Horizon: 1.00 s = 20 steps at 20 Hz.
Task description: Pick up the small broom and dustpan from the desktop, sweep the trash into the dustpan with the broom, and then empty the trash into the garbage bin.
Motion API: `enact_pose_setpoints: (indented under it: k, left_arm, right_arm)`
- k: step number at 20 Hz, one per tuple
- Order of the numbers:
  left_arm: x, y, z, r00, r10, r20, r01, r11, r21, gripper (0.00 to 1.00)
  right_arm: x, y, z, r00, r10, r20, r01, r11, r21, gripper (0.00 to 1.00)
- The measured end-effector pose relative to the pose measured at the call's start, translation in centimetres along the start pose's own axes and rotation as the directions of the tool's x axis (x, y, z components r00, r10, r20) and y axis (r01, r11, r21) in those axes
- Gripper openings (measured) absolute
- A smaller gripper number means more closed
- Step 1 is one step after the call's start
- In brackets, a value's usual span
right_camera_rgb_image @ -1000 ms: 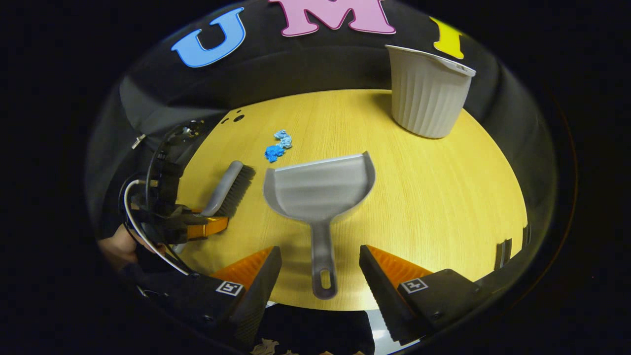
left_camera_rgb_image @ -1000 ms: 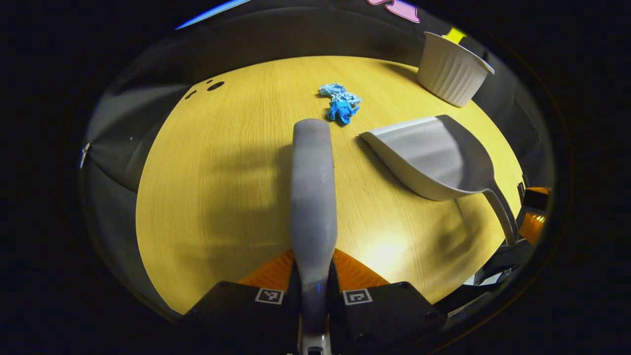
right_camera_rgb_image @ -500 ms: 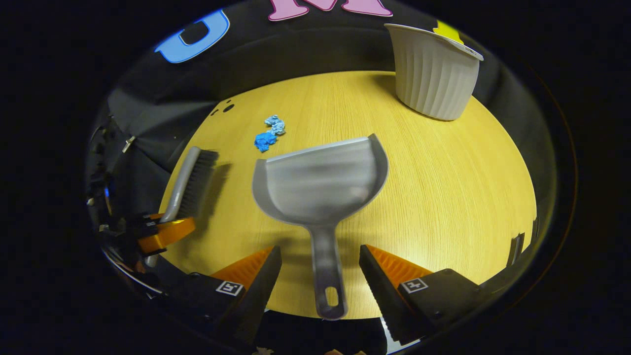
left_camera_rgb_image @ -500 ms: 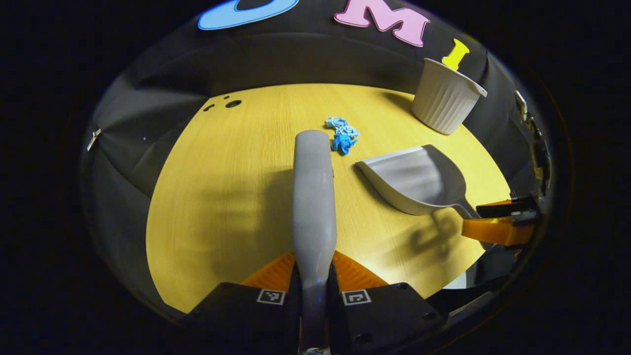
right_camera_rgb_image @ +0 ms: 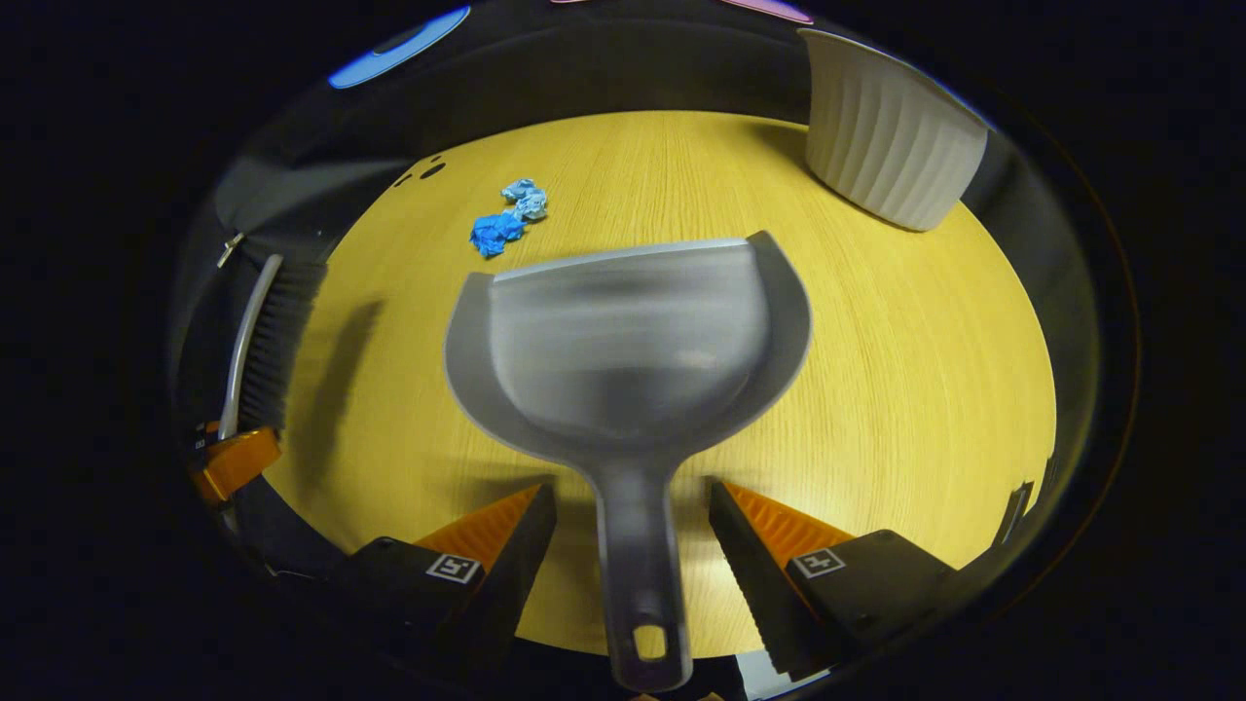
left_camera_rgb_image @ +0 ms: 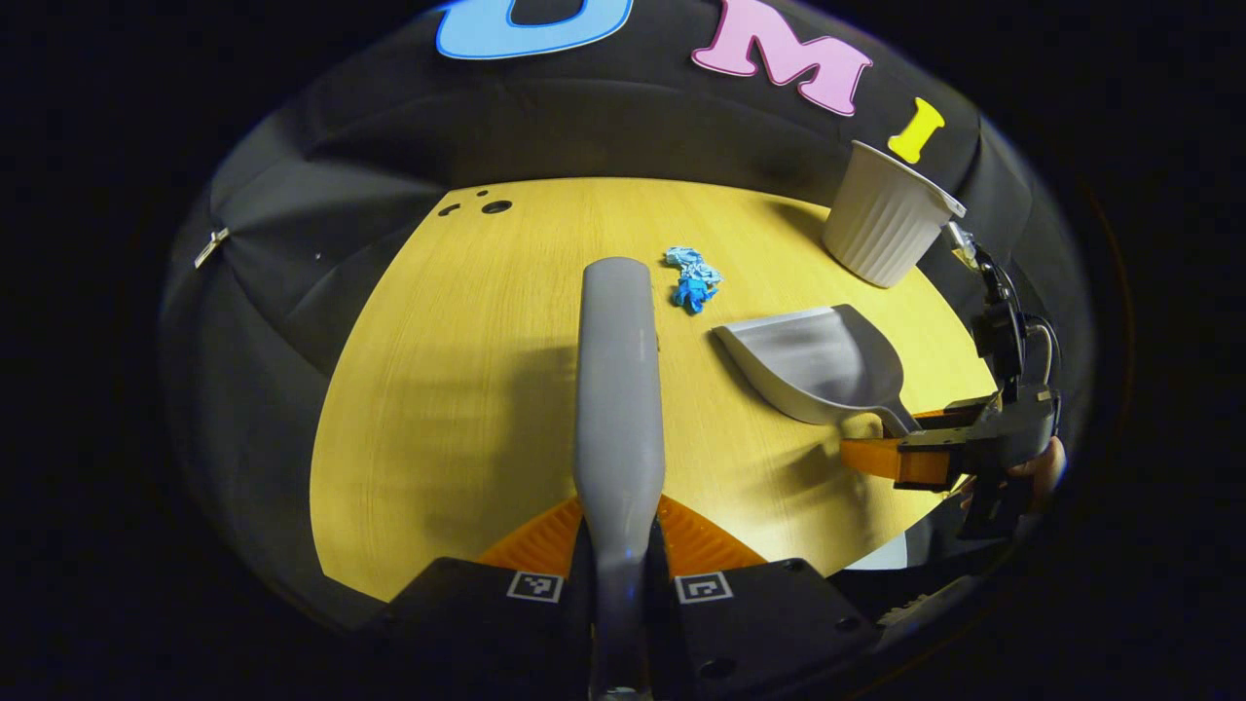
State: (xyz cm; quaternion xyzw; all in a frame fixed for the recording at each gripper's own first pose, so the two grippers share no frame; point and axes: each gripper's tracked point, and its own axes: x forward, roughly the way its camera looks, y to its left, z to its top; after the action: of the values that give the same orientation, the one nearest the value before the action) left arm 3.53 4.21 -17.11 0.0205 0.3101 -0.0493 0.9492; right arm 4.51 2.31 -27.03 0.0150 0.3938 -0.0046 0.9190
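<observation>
At the bottom centre of the left gripper view, the left gripper (left_camera_rgb_image: 619, 545) is clamped on the grey handle of the small broom (left_camera_rgb_image: 617, 389), one finger pressing each side. The broom runs straight up the middle of the frame, above the yellow wooden desktop (left_camera_rgb_image: 458, 389). Just past its far end, slightly right of centre, lies the trash (left_camera_rgb_image: 693, 277) — a few crumpled blue scraps. To the right of the broom sits the grey dustpan (left_camera_rgb_image: 813, 365), its mouth facing the upper left. The ribbed white garbage bin (left_camera_rgb_image: 888, 229) stands at the upper right, at the desktop's far edge.

In the right gripper view, the dustpan (right_camera_rgb_image: 628, 341) takes up the centre of the frame, and its handle reaches down between the spread fingers of the right gripper (right_camera_rgb_image: 633, 555) — open, with a gap on each side of the handle. The trash (right_camera_rgb_image: 506, 219) lies above and left of the pan's mouth. The garbage bin (right_camera_rgb_image: 896, 146) stands at the upper right. At the far left edge, the broom (right_camera_rgb_image: 263, 341) shows its dark bristles, held in the other gripper.
</observation>
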Motion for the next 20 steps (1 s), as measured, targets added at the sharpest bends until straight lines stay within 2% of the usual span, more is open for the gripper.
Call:
enact_pose_setpoints:
  k: [2, 5, 6, 7, 8, 9, 11, 12, 15, 16, 17, 19, 20]
  left_arm:
    - [-0.2, 0.4, -0.3, 1.0, 0.012, -0.006, -0.012, 1.0, -0.015, 0.28]
    - [-0.2, 0.9, -0.8, 0.999, 0.029, -0.018, -0.029, 0.999, -0.026, 0.28]
    - [-0.2, 1.0, -0.8, 0.999, 0.035, -0.022, -0.036, 0.999, -0.028, 0.28]
    - [-0.1, 1.0, -0.9, 0.999, 0.039, -0.025, -0.04, 0.999, -0.031, 0.27]
    - [-0.1, 1.0, -0.9, 0.999, 0.043, -0.027, -0.044, 0.998, -0.034, 0.31]
    - [0.0, 0.9, -0.9, 0.999, 0.047, -0.028, -0.048, 0.998, -0.038, 0.28]
    - [0.3, 0.9, -0.7, 0.998, 0.057, -0.025, -0.058, 0.997, -0.048, 0.24]
    - [0.4, 0.8, -0.6, 0.998, 0.058, -0.026, -0.059, 0.997, -0.055, 0.27]
    - [1.2, 0.6, -0.2, 0.997, 0.061, -0.038, -0.063, 0.996, -0.063, 0.27]
    - [1.5, 0.6, 0.2, 0.997, 0.066, -0.039, -0.068, 0.996, -0.061, 0.27]
    - [1.8, 0.7, 0.5, 0.997, 0.072, -0.042, -0.075, 0.996, -0.057, 0.28]
    - [2.3, 0.7, 1.4, 0.996, 0.082, -0.044, -0.084, 0.995, -0.046, 0.28]
    - [2.5, 0.8, 1.8, 0.995, 0.091, -0.043, -0.093, 0.995, -0.038, 0.31]
  right_arm:
    - [0.2, 0.0, 0.6, 1.0, -0.008, 0.008, 0.008, 1.0, -0.016, 0.98]
    - [0.7, -0.7, 1.2, 0.999, -0.051, 0.016, 0.052, 0.998, -0.033, 0.9]
    - [0.9, -1.1, 1.6, 0.997, -0.069, 0.017, 0.069, 0.997, -0.037, 0.69]
    - [0.9, -1.1, 1.4, 0.997, -0.07, 0.009, 0.071, 0.997, -0.038, 0.76]
    - [0.8, -1.1, 1.4, 0.998, -0.069, -0.003, 0.069, 0.997, -0.046, 0.67]
    - [0.4, -1.1, 1.8, 0.998, -0.063, -0.006, 0.062, 0.996, -0.064, 0.57]
    - [0.8, -1.1, 1.7, 0.999, -0.042, -0.006, 0.042, 0.995, -0.088, 0.5]
    - [0.8, -1.0, 1.8, 1.0, -0.028, -0.006, 0.027, 0.996, -0.083, 0.4]
    - [0.7, -0.9, 1.8, 1.0, 0.028, -0.006, -0.028, 0.996, -0.086, 0.39]
    - [0.8, -1.0, 1.9, 0.999, 0.045, -0.007, -0.045, 0.995, -0.087, 0.31]
    - [0.6, -1.4, 1.8, 0.999, 0.044, -0.011, -0.045, 0.994, -0.095, 0.38]
    - [0.4, -2.4, 2.0, 1.0, 0.027, -0.003, -0.027, 0.992, -0.122, 0.38]
    - [0.1, -2.8, 1.9, 0.999, 0.04, -0.007, -0.04, 0.992, -0.118, 0.37]
